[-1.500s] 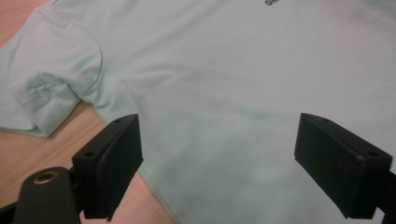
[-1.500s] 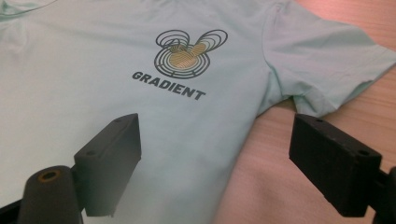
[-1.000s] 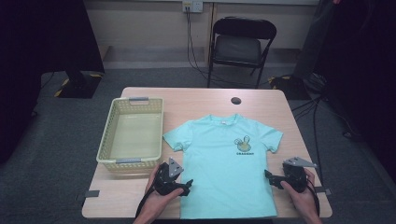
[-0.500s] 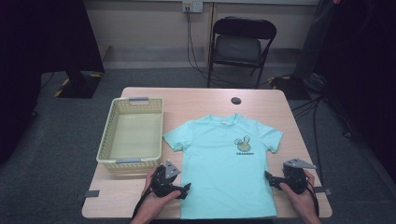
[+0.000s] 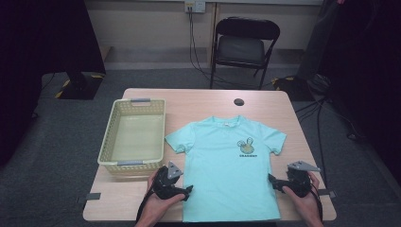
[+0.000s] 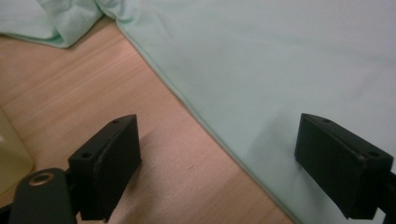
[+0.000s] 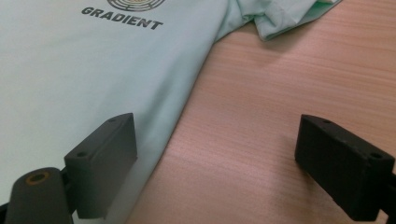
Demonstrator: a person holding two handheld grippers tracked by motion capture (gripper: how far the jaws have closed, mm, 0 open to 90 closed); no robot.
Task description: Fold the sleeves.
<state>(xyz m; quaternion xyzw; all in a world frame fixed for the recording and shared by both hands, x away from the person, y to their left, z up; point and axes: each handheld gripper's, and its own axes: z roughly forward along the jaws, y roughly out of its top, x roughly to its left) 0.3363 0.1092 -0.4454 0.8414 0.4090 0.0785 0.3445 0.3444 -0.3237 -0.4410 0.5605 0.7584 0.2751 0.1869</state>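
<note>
Left hand-held gripper [image 5: 188, 191], its jaws just narrowed slightly yet still spread, and released right hand-held gripper [image 5: 272, 181] straddle opposite side hems of the mint-green cotton T-shirt [image 5: 228, 165] lying flat on the wooden table [image 5: 198, 101].

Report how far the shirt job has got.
Done: the T-shirt lies spread flat, print up, beside the basket. In hand: the left gripper and right gripper sit open, each astride a side edge near the hem. Left: no fold made, nothing gripped yet.

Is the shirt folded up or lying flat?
Flat. The shirt lies spread face up on the table, both sleeves out, bunny print showing.
</note>
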